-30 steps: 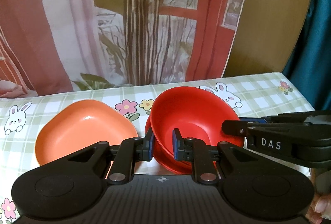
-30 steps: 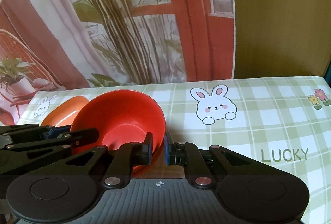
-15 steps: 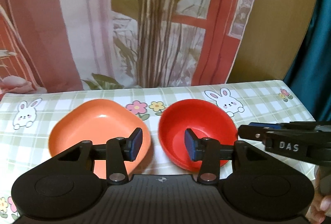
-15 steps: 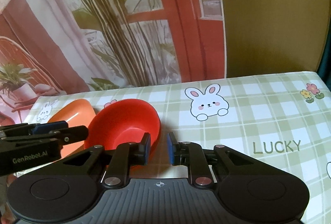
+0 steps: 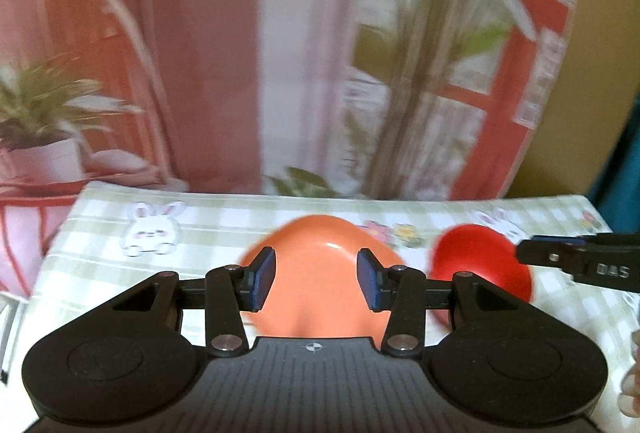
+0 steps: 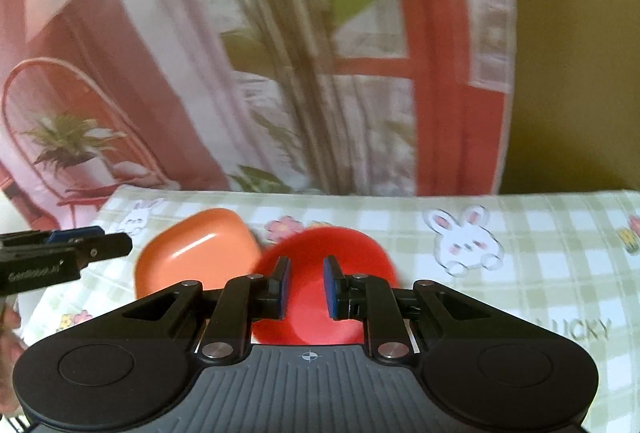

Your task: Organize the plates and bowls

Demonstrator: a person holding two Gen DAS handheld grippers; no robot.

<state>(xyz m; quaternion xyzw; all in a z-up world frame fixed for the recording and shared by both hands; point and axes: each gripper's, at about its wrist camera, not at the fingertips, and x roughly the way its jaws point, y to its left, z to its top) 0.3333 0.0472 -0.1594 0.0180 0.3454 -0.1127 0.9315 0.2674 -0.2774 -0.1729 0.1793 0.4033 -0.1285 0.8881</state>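
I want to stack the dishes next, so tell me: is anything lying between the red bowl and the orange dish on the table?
Nothing visible does. The round red plastic bowl and the squarish orange plastic dish sit side by side on the checked tablecloth, with only bare cloth between them.

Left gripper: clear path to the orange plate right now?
Probably yes. The left gripper is open and empty, the orange plate lies straight ahead between its fingers, and the red bowl sits off to the side.
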